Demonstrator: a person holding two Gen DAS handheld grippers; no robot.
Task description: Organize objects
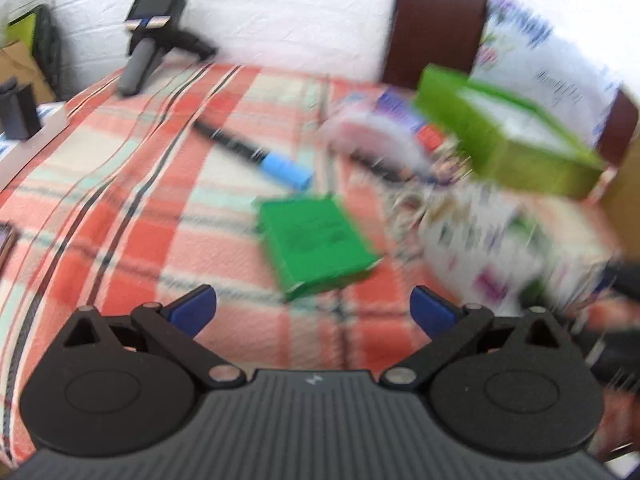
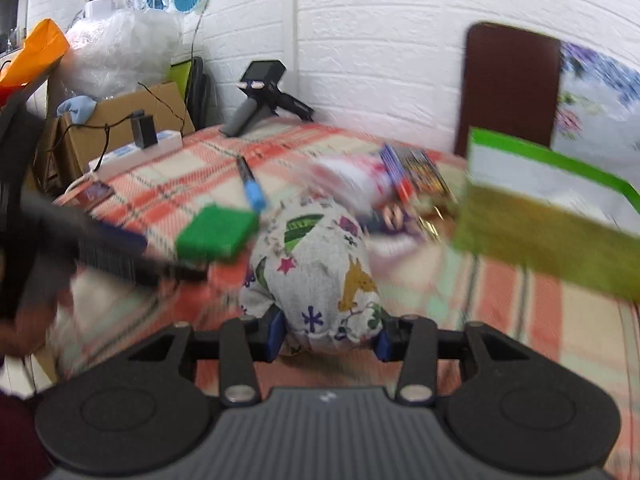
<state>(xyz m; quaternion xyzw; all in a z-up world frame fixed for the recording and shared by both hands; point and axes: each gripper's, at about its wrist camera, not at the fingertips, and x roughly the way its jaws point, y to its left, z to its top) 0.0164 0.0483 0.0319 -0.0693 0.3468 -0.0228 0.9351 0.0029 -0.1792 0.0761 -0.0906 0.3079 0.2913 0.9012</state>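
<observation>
Right wrist view: a patterned pouch (image 2: 320, 264) is clamped by the right gripper (image 2: 328, 338); the left gripper (image 1: 313, 309) is held apart above a green box (image 1: 316, 242).

Both wrist views low, near plaid bedspread (image 1: 132, 184), facing white wall (image 2: 400, 40).
</observation>
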